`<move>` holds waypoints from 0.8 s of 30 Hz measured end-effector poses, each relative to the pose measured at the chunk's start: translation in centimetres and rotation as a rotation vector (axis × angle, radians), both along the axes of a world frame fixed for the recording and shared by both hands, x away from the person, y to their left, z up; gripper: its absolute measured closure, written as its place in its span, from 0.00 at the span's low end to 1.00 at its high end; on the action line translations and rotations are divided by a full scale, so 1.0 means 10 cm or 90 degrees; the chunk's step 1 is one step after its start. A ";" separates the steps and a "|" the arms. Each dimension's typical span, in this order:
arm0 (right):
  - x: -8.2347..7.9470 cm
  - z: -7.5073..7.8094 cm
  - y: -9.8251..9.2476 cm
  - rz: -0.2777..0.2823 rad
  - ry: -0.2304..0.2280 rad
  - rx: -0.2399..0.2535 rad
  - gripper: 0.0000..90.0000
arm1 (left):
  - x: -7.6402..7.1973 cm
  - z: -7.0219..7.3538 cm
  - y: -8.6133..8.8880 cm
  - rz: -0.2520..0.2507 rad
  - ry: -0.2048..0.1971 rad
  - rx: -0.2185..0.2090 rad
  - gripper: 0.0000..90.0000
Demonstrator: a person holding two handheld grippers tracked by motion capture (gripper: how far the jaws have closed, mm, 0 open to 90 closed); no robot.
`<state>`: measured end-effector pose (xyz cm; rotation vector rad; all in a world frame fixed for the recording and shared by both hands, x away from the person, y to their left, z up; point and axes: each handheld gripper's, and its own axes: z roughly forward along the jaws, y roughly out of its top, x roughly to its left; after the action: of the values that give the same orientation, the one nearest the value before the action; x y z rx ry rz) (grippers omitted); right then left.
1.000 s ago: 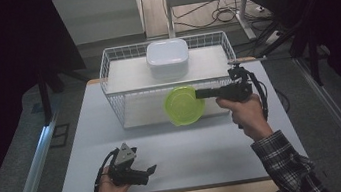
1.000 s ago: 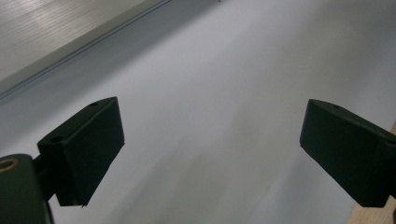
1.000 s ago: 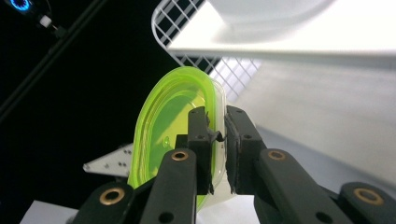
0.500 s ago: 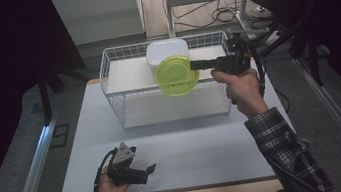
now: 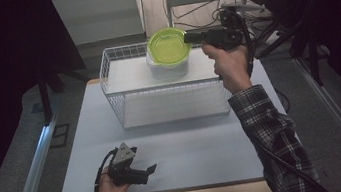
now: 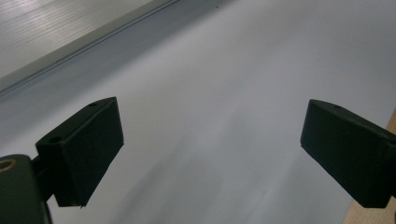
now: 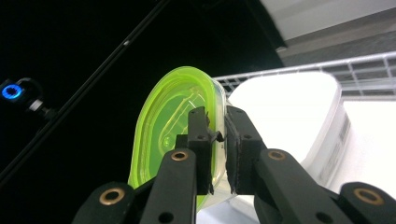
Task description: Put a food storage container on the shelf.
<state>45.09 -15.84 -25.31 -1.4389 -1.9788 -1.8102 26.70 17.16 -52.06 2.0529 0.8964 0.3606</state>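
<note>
A white table carried a white wire basket, with a white container standing on the raised shelf inside it. Directly above that container a translucent lime-green lid hung, its rim pinched between the closed jaws of the right gripper, which gripped its edge nearest the hand; in the right gripper view the lid showed a moulded raised rim. Near the table's front edge the left gripper rested low, jaws spread wide and empty
</note>
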 end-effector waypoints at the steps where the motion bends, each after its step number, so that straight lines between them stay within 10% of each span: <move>1: 0.02 0.01 0.02 -0.007 0.000 0.000 0.91 | 0.00 0.00 0.00 -0.001 0.000 0.000 0.06; 24: 0.37 -0.04 0.32 -0.110 0.006 -0.039 0.88 | -0.01 0.00 -0.02 -0.013 0.000 0.005 0.06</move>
<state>48.75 -12.60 -25.70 -1.6815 -1.9780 -1.8171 26.63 16.95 -52.09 2.0684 0.8748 0.3528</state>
